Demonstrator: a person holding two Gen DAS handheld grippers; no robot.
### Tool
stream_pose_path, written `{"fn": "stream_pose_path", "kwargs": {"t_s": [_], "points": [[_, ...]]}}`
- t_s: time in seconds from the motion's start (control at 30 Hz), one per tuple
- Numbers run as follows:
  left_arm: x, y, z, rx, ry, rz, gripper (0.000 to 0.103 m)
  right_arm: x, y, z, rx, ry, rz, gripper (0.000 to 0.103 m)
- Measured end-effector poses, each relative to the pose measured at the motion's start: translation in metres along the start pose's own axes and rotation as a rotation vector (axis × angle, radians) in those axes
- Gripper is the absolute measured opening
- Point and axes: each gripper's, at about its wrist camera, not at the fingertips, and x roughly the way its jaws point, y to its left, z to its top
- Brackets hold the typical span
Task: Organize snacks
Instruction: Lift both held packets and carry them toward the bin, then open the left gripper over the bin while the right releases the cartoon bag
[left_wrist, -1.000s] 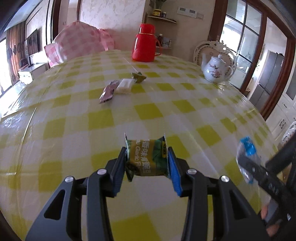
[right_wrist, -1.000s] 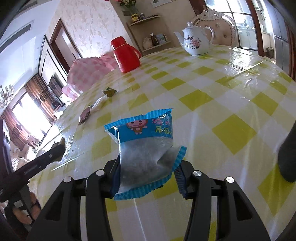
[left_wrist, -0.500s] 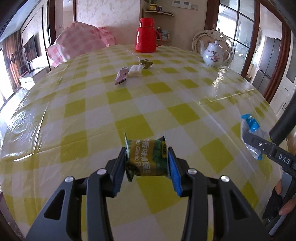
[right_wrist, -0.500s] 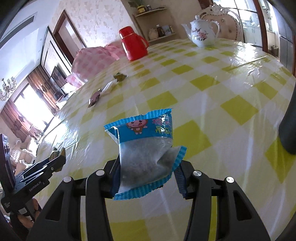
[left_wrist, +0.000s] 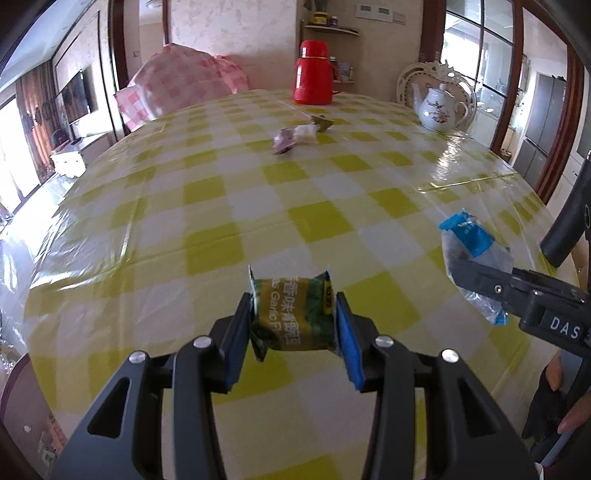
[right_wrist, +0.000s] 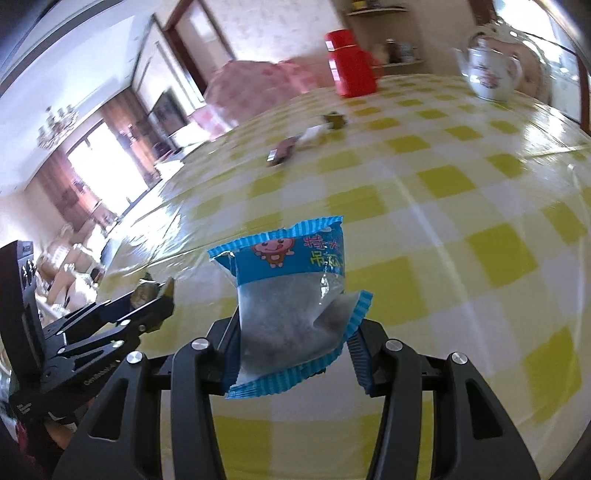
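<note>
My left gripper (left_wrist: 294, 325) is shut on a green snack packet (left_wrist: 293, 314), held above the near part of the yellow checked table (left_wrist: 207, 192). My right gripper (right_wrist: 291, 343) is shut on a blue-and-clear snack packet (right_wrist: 291, 302). In the left wrist view that blue packet (left_wrist: 471, 251) shows at the right, pinched by the other gripper. The right wrist view has the left gripper (right_wrist: 155, 299) low at the left with the green packet (right_wrist: 146, 290). Three small snacks lie far across the table: a purple one (left_wrist: 282, 142), a white one (left_wrist: 306, 133) and a green one (left_wrist: 321, 123).
A red thermos (left_wrist: 313, 74) stands at the table's far edge, with a white floral teapot (left_wrist: 439, 109) to its right. A pink checked cloth (left_wrist: 181, 85) covers a chair behind the table. A hand (left_wrist: 572, 417) shows at the lower right.
Both grippers have drawn back toward the near edge of the table, each keeping its packet. The three far snacks now look smaller and farther off. The right wrist view has rolled and is blurred.
</note>
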Motion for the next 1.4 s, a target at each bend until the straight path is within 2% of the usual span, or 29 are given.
{"fn": "stream_pose_path", "kwargs": {"t_s": [0.87,0.97,1.2,1.4], "points": [[-0.06,0.133,-0.078,-0.22,0.012,0.19,0.044,0.039,0.165,-0.042,-0.327,0.15,0.24,0.048],[-0.069,0.151,-0.091,-0.248,0.021,0.223,0.044,0.036,0.184,-0.049,-0.362,0.162,0.291,0.048],[-0.103,0.213,-0.125,-0.369,0.034,0.351,0.044,0.029,0.244,-0.077,-0.551,0.191,0.411,0.048],[-0.122,0.255,-0.142,-0.43,0.062,0.476,0.045,0.028,0.298,-0.12,-0.727,0.285,0.515,0.049]]}}
